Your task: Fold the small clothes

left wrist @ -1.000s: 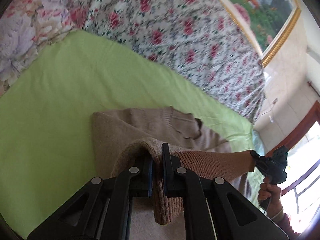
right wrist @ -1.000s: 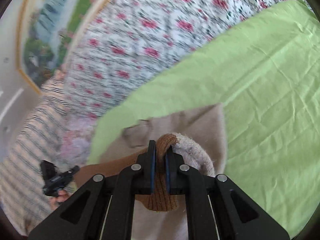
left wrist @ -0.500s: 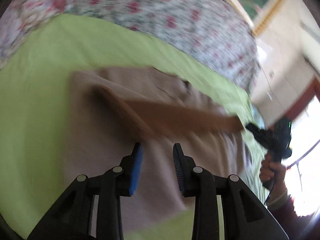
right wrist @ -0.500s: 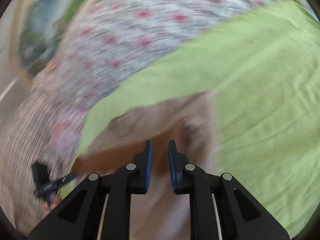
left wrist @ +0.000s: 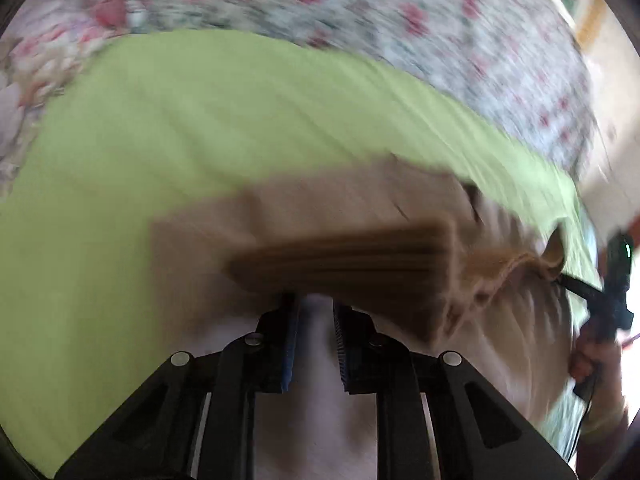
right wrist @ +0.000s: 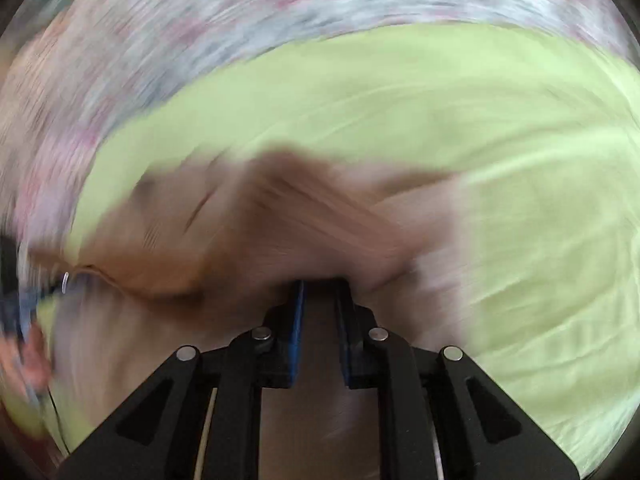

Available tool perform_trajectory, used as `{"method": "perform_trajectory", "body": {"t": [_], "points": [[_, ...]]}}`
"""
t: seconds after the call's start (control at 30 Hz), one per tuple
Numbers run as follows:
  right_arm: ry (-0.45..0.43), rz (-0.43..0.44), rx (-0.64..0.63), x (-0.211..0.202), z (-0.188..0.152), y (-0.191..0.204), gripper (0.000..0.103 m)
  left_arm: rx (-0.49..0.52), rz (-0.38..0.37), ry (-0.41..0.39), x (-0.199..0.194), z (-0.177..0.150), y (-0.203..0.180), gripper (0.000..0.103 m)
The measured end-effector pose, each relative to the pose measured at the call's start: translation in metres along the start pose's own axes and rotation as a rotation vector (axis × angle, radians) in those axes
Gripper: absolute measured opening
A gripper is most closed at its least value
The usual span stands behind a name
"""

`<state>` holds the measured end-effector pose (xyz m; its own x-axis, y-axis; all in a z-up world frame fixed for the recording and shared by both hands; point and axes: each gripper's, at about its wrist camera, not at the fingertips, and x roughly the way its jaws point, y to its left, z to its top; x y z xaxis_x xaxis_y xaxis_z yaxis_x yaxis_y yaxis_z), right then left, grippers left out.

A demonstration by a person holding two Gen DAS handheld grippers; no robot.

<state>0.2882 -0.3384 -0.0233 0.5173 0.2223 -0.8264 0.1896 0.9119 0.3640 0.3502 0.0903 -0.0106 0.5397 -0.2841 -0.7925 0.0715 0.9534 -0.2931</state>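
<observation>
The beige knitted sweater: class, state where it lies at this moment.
The beige knitted sweater lies on the lime-green sheet, just ahead of the left gripper in its wrist view, with the floral quilt beyond.

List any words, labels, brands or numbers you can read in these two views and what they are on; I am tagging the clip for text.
None: no readable text in either view.
The beige sweater shows no label or print.
The green sheet is plain.
The floral bedding has only a flower pattern, and both pictures are blurred by motion.
</observation>
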Motion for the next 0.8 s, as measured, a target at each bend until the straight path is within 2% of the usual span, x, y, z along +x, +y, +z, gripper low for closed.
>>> {"method": "perform_trajectory", "body": {"t": [0.1,0.17,0.2,0.3,0.43,0.67,0.8], "points": [[-0.056,-0.004,0.058,-0.021,-0.002,-0.011,0.017,-0.098,-0.012,-0.039,-0.007,0.009,0.026,0.018],[-0.072,0.023,0.057,-0.037,-0.018,-0.007,0.017,-0.141,-0.013,-0.073,-0.021,0.0,0.036,0.026],[-0.076,0.036,0.053,-0.043,-0.026,-0.003,0.017,-0.151,-0.021,-0.084,-0.028,-0.008,0.037,0.027],[-0.083,0.079,0.037,-0.061,-0.059,0.006,0.017,-0.181,-0.073,-0.104,-0.054,-0.043,0.035,0.027],[-0.079,0.142,0.026,-0.076,-0.103,0.023,0.018,-0.195,-0.171,-0.116,-0.088,-0.105,0.023,0.035],[-0.037,0.194,0.044,-0.078,-0.154,0.036,0.018,-0.225,-0.246,-0.048,-0.103,-0.198,-0.005,0.058],[-0.012,0.196,0.04,-0.08,-0.168,0.039,0.018,-0.295,-0.271,0.009,-0.088,-0.222,0.0,0.06]]}}
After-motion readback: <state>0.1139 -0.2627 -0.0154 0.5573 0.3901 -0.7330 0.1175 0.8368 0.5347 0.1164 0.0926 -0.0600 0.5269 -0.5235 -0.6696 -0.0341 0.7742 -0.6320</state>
